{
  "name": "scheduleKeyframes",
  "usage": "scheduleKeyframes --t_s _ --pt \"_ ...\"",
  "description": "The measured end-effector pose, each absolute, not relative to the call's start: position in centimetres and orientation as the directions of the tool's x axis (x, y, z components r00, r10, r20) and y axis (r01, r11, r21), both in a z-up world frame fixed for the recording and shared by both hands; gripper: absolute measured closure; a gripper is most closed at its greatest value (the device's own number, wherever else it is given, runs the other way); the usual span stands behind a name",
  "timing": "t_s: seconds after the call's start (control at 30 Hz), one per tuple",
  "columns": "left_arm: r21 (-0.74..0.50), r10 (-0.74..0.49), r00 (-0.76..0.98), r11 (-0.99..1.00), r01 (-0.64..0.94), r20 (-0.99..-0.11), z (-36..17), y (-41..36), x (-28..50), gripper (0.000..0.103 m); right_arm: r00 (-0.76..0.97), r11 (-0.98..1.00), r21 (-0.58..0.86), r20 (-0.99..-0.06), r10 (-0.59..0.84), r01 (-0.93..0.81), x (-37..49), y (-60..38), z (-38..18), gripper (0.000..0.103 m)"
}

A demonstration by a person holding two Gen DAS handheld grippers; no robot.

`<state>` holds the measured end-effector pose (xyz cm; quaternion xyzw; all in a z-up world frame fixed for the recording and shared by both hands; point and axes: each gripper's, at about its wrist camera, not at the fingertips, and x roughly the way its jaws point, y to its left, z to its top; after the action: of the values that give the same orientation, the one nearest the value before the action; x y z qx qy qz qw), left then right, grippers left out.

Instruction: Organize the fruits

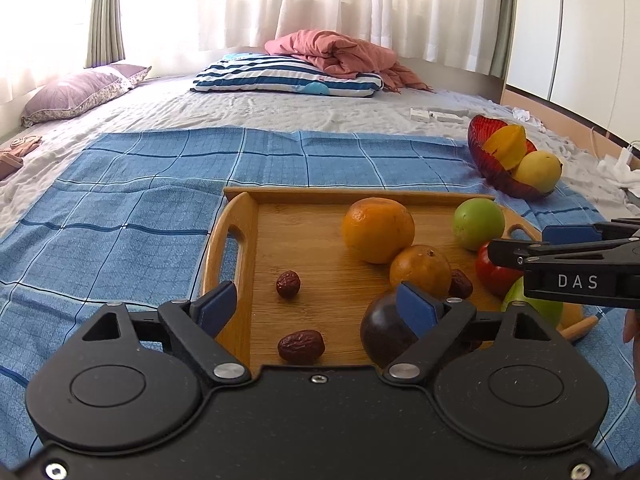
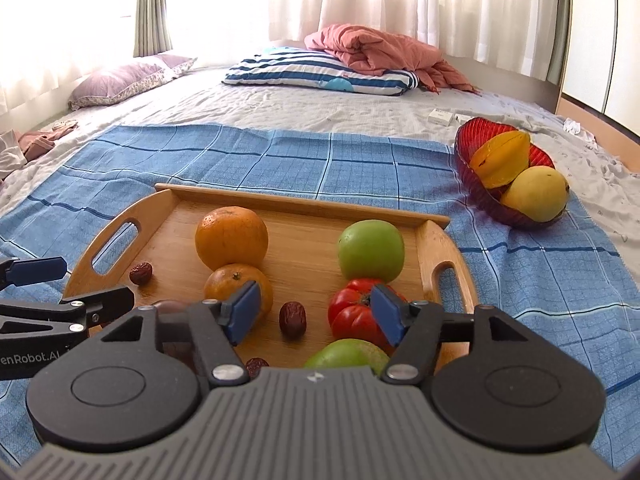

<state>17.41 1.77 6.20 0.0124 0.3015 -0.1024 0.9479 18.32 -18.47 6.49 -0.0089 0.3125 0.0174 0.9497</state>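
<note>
A wooden tray (image 1: 320,194) on a blue checked cloth carries two oranges (image 1: 378,230), a green apple (image 1: 478,224), a red tomato (image 2: 352,314), a dark purple fruit (image 1: 382,334), another green fruit (image 2: 348,354) and several dried dates (image 1: 288,283). My left gripper (image 1: 316,306) hangs open over the tray's near left part, its right pad in front of the purple fruit, gripping nothing. My right gripper (image 2: 316,316) is open over the near right part. A date (image 2: 293,319) lies below the gap, untouched, and the tomato sits by the right pad.
A red glass bowl (image 2: 472,140) with a starfruit (image 2: 500,156) and a yellow mango (image 2: 536,194) stands on the cloth to the tray's far right. Farther back on the bed lie pillows (image 1: 288,76), a pink blanket (image 1: 340,52) and small white boxes (image 2: 440,116).
</note>
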Motion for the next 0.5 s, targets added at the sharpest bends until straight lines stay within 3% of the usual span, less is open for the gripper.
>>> scheduleKeyframes --t_s 0.2,0.5 --pt "-0.032 -0.185 0.807 0.979 0.202 -0.561 6.5 1.5 16.3 0.013 0.846 0.999 -0.031 -0.532 0.016 -0.039 16.7 -18.5 7.0 0.017" --pt "-0.047 -0.185 0.814 0.980 0.192 -0.550 6.7 1.9 14.7 0.009 0.888 0.999 -0.024 -0.460 0.010 -0.023 14.5 -19.0 7.1 0.014"
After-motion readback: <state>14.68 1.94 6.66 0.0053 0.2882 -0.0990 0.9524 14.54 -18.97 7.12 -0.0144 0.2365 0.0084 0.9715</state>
